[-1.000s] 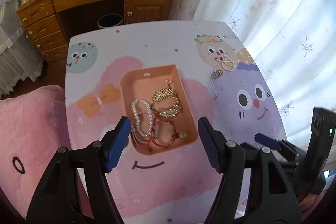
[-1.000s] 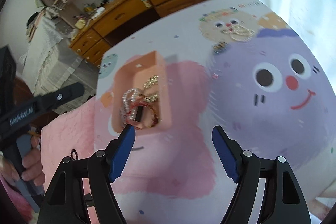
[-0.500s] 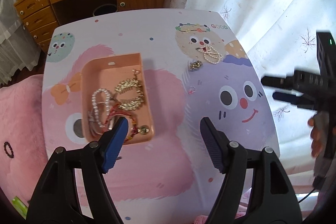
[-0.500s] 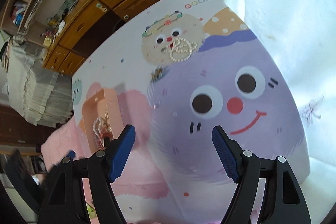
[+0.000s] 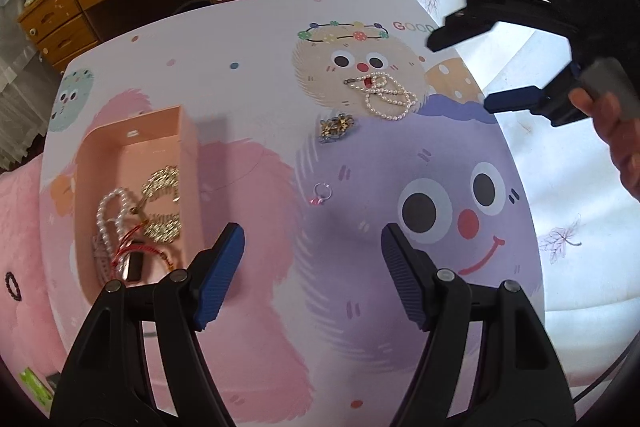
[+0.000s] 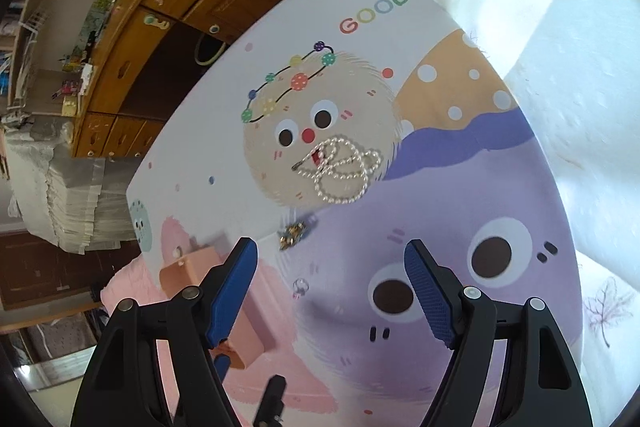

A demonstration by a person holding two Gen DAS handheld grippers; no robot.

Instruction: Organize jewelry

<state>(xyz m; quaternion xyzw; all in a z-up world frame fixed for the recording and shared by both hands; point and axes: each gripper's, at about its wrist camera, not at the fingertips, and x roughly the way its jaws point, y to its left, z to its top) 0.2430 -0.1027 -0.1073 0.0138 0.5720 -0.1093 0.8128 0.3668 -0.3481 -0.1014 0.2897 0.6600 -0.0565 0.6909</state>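
Both tools hang above the table with nothing in them. The left gripper (image 5: 312, 259) has its blue pads spread wide over bare cartoon-printed tabletop (image 5: 248, 75), and the right gripper (image 6: 330, 283) is just as wide, equally unloaded.

Three loose pieces are not yet tidied. The small clear ring with a pink stone (image 5: 321, 193) lies just ahead of the left fingers, nearly centred between them; from the right wrist the same ring (image 6: 300, 286) sits just beyond the gap, nearer the left-hand pad. Past it is the small gold-coloured cluster piece (image 5: 335, 128), and farthest out the white pearl-bead necklace (image 5: 384, 95), coiled in loops with no clear long axis, its clasp end trailing to the left as the left wrist camera sees it.

The peach-pink rectangular plastic tray (image 5: 188, 147), already holding pearls, gold chain and red cord, lies off the left finger's outer side, long axis running away from the camera.

My read: the ring is the nearest target for either hand, and the left has the shorter carry to the tray.
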